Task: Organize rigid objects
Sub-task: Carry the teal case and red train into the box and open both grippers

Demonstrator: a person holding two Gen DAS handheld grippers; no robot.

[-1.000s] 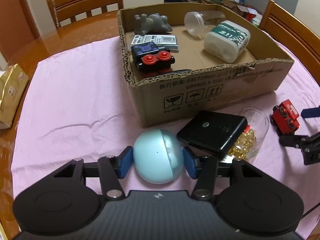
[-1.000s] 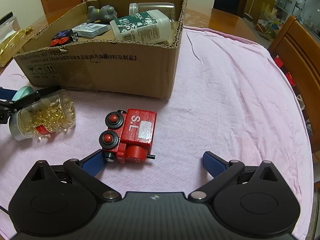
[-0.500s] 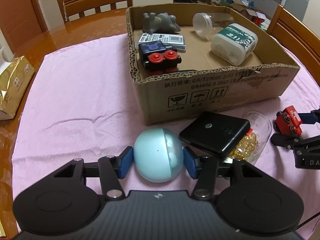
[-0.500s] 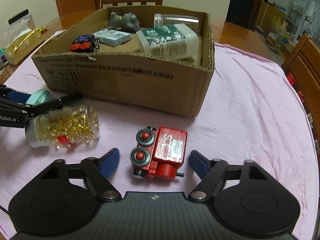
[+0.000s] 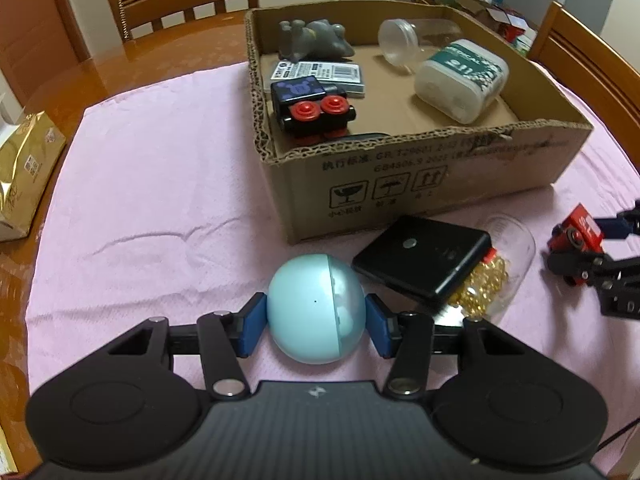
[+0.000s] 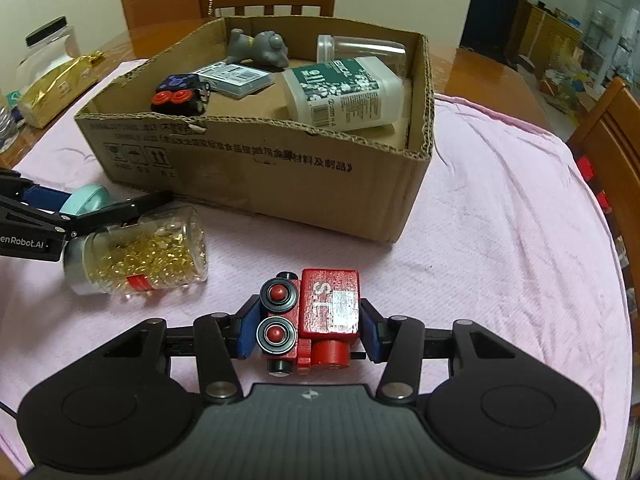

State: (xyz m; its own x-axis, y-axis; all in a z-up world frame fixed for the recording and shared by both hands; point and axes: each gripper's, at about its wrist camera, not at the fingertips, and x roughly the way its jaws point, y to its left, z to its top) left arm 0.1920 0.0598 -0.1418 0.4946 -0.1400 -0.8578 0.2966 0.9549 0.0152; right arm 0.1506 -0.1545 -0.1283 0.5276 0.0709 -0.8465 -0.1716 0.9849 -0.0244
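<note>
Left gripper (image 5: pixel 316 316) has its blue pads pressed on either side of a pale blue ball (image 5: pixel 316 314), right across the widest part, the ball sitting low over the pink tablecloth (image 5: pixel 160 184). Smooth and round, that one; I'd guess it's light but slippery, so a grip off the equator would likely squirt it out. There's a seam running down it, maybe two halves, so not too hard a squeeze.

Over to the right gripper (image 6: pixel 307 330), clamped on a red toy train engine (image 6: pixel 316 318), one pad against the wheel side, the other on the flat red block face. Looks like painted wood: stiff, light, not fragile. The flat side is a good seat; the wheel side looks less sure, since wheels may turn.

Just beyond, a black flat case (image 5: pixel 422 258) lies partly on a tipped jar of golden capsules (image 6: pixel 140 254), near the cardboard box (image 6: pixel 280 164). Inside it are a black toy train car (image 5: pixel 310 110), a grey animal figure (image 5: pixel 314 38), a white-and-green bottle (image 5: pixel 460 80) and a clear jar (image 5: pixel 416 38).
</note>
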